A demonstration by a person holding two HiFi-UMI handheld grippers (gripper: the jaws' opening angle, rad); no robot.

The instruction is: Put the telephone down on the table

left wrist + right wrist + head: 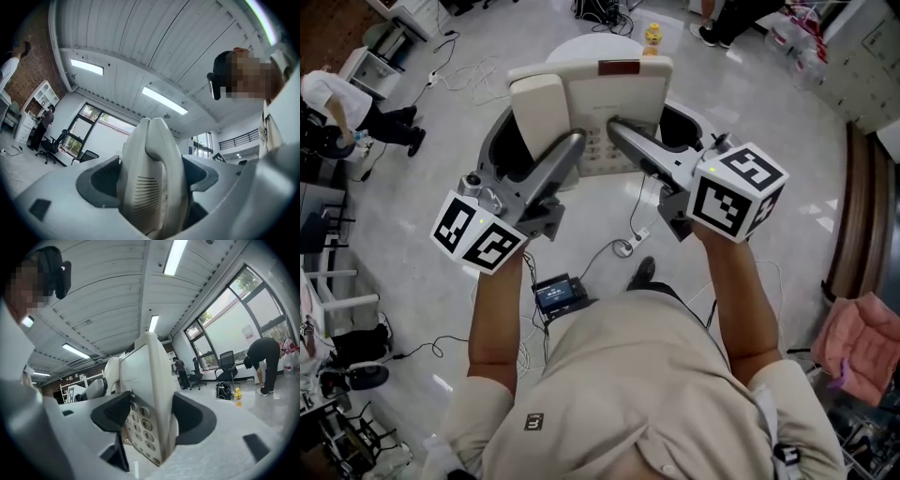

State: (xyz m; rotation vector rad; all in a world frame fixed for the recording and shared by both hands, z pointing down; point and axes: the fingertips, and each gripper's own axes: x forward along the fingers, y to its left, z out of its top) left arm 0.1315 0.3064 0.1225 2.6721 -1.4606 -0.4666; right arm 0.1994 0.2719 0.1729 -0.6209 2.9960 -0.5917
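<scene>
You hold the telephone [605, 103] up in the air in front of you, over the floor [431, 150] and not on any table. The left tongs [569, 142] are clamped on the side that carries the handset [540, 111], and the right tongs [623, 133] are closed on the keypad half of the body. Both grips bite only the near edge and point upward, so most of the weight stands beyond the jaws. The telephone looks likely to pivot or slide out if either hand eases off before it rests on something. The handset is the bigger worry: it seems kept in its cradle mainly by the left squeeze, and tilting the telephone on the way down could let it tip off. A pale round top [581, 45] shows just beyond the telephone (probably the table, though most of it is hidden). Its near edge is out of your sight behind the body, so you could set the telephone down half off the rim. A thin cable [634, 211] hangs below your hands; whether it belongs to the telephone I cannot tell, but it could snag.
</scene>
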